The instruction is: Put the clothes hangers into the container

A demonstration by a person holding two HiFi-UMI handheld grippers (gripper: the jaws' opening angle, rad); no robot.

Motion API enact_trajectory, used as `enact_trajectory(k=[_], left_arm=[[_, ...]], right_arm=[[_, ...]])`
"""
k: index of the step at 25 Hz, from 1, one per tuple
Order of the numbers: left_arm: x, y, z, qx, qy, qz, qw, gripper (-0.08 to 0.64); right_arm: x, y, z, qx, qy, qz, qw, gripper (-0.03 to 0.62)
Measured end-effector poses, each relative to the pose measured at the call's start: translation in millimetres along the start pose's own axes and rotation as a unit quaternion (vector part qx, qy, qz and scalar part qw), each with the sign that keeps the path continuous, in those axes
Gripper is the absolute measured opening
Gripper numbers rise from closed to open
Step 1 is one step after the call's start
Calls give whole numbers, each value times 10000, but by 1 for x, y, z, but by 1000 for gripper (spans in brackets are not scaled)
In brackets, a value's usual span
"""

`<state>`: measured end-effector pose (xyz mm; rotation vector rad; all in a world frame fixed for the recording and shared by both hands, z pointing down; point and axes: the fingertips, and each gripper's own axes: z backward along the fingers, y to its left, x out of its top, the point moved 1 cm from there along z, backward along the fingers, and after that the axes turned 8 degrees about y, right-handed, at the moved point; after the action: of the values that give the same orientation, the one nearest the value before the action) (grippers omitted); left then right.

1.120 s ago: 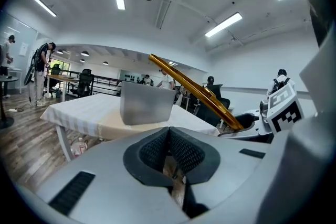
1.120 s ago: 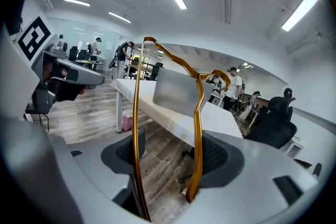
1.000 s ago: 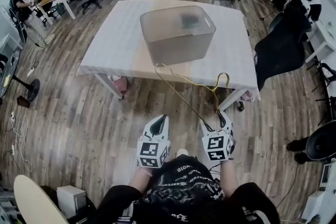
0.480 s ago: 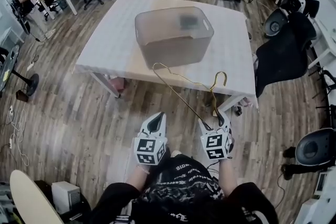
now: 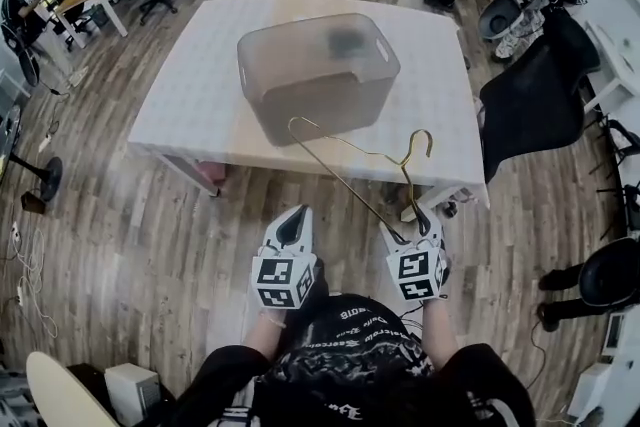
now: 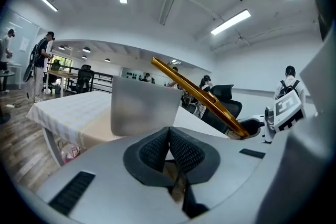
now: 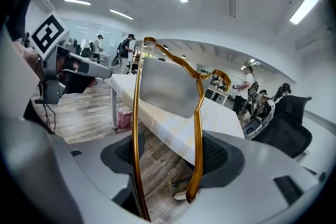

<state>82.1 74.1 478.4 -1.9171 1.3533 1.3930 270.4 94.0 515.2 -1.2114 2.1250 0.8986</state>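
Note:
A gold wire hanger hangs in the air in front of the table's near edge, with my right gripper shut on its lower corner. In the right gripper view its two bars run up between the pads, one against each. The hook points toward the translucent grey container, which stands on the white table. My left gripper is beside the right one, shut and empty, its pads meeting. The left gripper view shows the hanger slanting past the container.
A black office chair stands off the table's right end. Wood floor lies between me and the table. More desks, chairs and standing people fill the far side of the room.
The table and container have come closer and shifted left in the head view. The hanger has stayed in the right gripper and both grippers keep their pose.

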Motion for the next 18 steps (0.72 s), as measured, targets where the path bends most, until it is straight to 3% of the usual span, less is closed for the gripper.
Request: enact_trajectory(k=[13,18], left_arm=[[131,100,-119,-10,-325,-215,9992,20],[148,154,-135,70,-269,-498,9984,20]], right_arm=[[125,-62,-113,-62,36,-169,9998,319],[162,-50,-144,54,148,-142,9998,319]])
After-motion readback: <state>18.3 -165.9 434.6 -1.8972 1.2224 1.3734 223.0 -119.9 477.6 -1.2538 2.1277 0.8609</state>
